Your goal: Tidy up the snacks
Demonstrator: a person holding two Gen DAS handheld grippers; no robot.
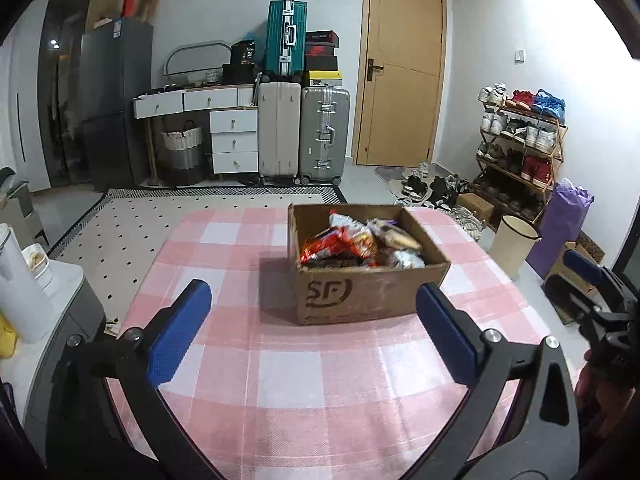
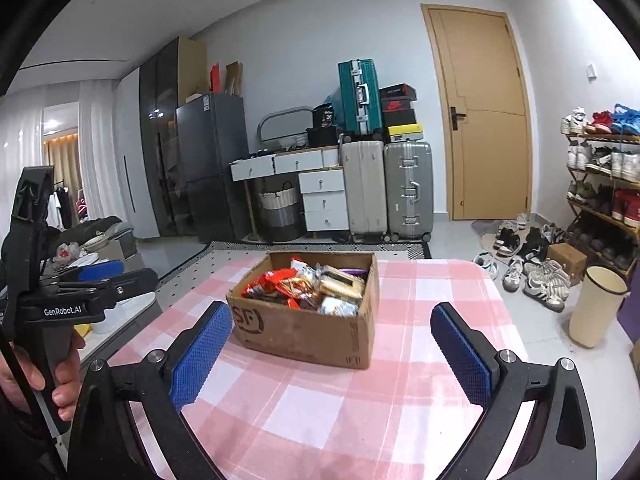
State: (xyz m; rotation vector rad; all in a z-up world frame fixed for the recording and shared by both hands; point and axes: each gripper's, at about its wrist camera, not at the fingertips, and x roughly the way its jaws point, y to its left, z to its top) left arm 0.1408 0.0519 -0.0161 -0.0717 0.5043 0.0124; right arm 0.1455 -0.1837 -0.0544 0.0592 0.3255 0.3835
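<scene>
Pink-white checked tablecloth (image 1: 320,380); brown cardboard box (image 1: 372,296); blue tool pads (image 1: 178,344).

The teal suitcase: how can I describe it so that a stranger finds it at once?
Look at the back wall left of the wooden door. Two suitcases stand on the floor, a beige suitcase and a silver suitcase. The teal suitcase stands on top of them, the only coloured one.

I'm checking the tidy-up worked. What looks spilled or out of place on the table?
Nothing stands out. The snacks sit piled inside the cardboard box, none on the pink checked tablecloth. Both grippers are open and empty.
</scene>
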